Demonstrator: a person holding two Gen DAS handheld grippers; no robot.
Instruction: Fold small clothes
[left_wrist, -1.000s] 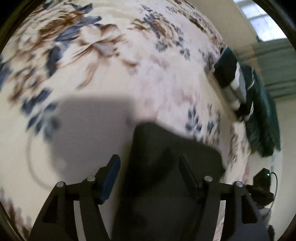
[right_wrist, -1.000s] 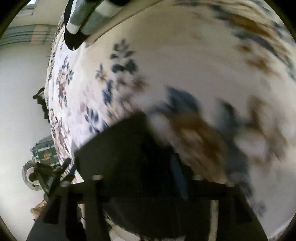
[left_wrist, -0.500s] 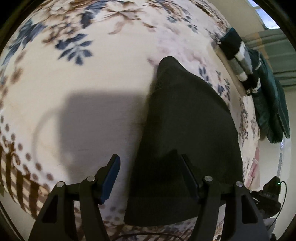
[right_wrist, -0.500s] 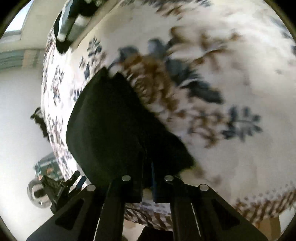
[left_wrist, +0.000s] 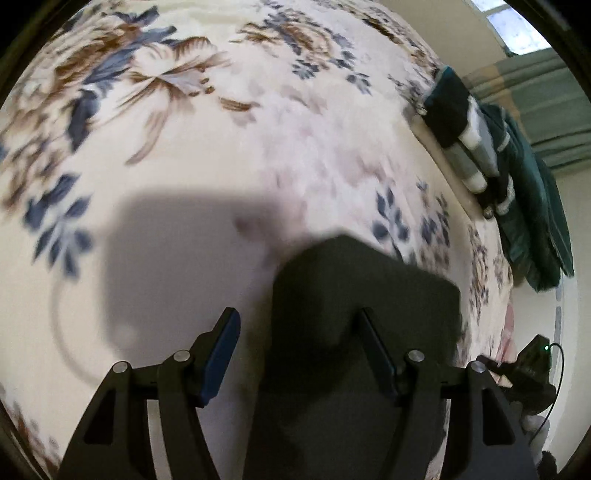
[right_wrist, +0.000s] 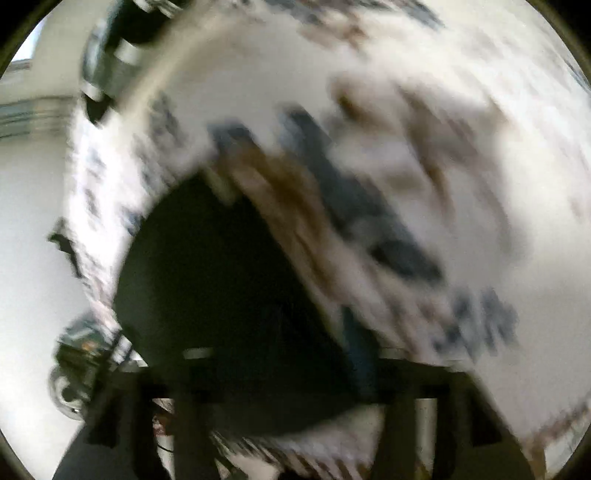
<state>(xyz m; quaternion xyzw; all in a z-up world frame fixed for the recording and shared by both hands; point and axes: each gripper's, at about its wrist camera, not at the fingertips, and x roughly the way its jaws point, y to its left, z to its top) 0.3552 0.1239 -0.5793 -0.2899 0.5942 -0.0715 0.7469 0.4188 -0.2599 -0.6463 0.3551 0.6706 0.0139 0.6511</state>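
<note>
A dark small garment lies flat on the floral bed cover. My left gripper hangs over its near part with the jaws wide apart. The cloth runs under the right finger and into the gap, and the blue left pad is over bare cover. The right wrist view is badly blurred. There the same garment fills the lower left, and my right gripper is over it with its jaws opening. The cloth lies between them, and neither pad presses on it.
A stack of folded clothes, dark, grey-striped and green, sits at the bed's far right edge, and shows blurred as the stack top left. A black device with a green light is beyond the bed's corner. Curtains hang behind.
The right gripper, shut half a second ago, now has its jaws apart over the garment. Both cameras have swung forward, so the garment sits low in view again. The left jaws kept their width.
</note>
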